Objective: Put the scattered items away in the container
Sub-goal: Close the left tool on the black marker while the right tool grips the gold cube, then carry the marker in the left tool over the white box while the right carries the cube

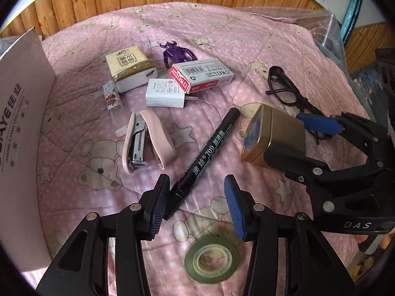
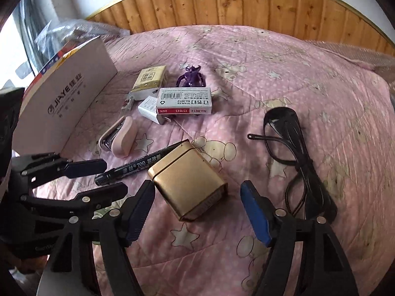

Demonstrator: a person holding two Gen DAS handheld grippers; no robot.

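Items lie scattered on a pink quilt. My left gripper (image 1: pixel 197 207) is open; the end of the black marker (image 1: pixel 207 153) lies beside its left finger. A green tape roll (image 1: pixel 211 259) lies just below it. My right gripper (image 2: pixel 197 212) is open around the gold tin (image 2: pixel 188 185), the jaws apart from its sides; the tin also shows in the left wrist view (image 1: pixel 274 135). The white cardboard container (image 1: pixel 22 148) stands at the left, also seen in the right wrist view (image 2: pixel 66 106). The pink stapler (image 1: pixel 148 140), staple box (image 1: pixel 202 76) and black glasses (image 2: pixel 296 162) lie around.
A tissue pack (image 1: pixel 129 67), white charger (image 1: pixel 165 93), purple beetle toy (image 1: pixel 176 51) and small lighter (image 1: pixel 112 96) lie further back. A wooden headboard (image 2: pixel 246 7) borders the far side. Bubble wrap (image 1: pixel 318 24) lies at the far right corner.
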